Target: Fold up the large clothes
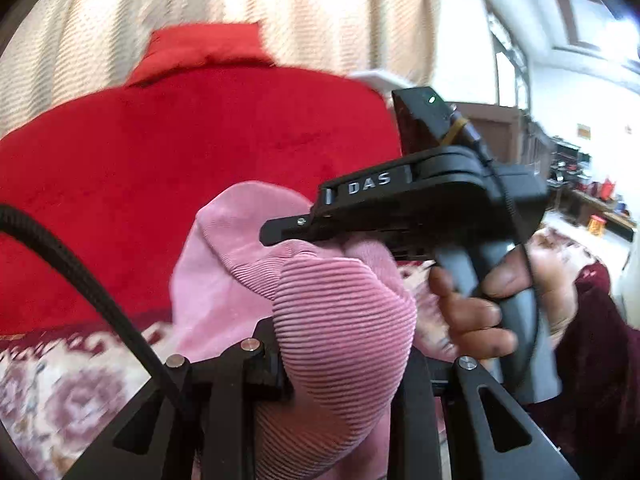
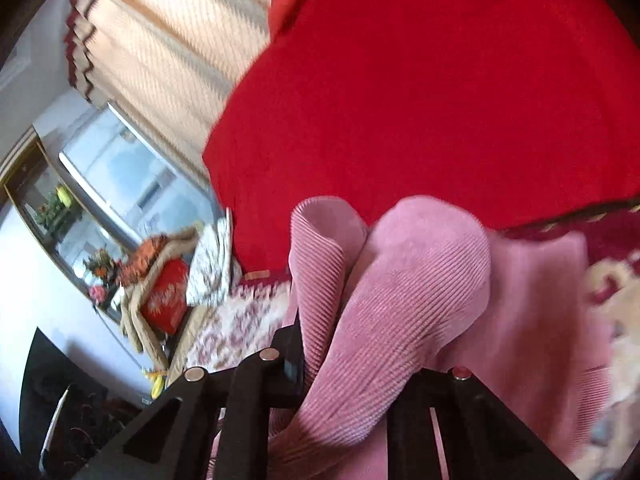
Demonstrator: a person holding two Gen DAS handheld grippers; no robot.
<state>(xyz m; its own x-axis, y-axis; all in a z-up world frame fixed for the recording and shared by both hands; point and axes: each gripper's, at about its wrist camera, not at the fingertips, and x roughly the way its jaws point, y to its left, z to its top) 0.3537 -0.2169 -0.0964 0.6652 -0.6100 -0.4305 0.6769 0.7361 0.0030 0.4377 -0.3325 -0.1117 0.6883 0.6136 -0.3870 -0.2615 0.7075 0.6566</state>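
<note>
Pinching ribbed pink garment [image 1: 340, 320], left gripper [image 1: 340, 392] is clamped; right gripper [image 2: 344, 380] likewise.

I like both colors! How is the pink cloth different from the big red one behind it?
The pink cloth has ribbed lines; the red cloth looks smooth and plush. The pink cloth is bunched up, caught in the jaws of the left gripper and right gripper; the red cloth lies spread out, and nothing grips it. Both are soft fabrics.

right gripper [image 2: 344, 360] clamping pink ribbed garment [image 2: 404, 292] (blurred), seemingly over red blanket [image 2: 420, 92]
</note>
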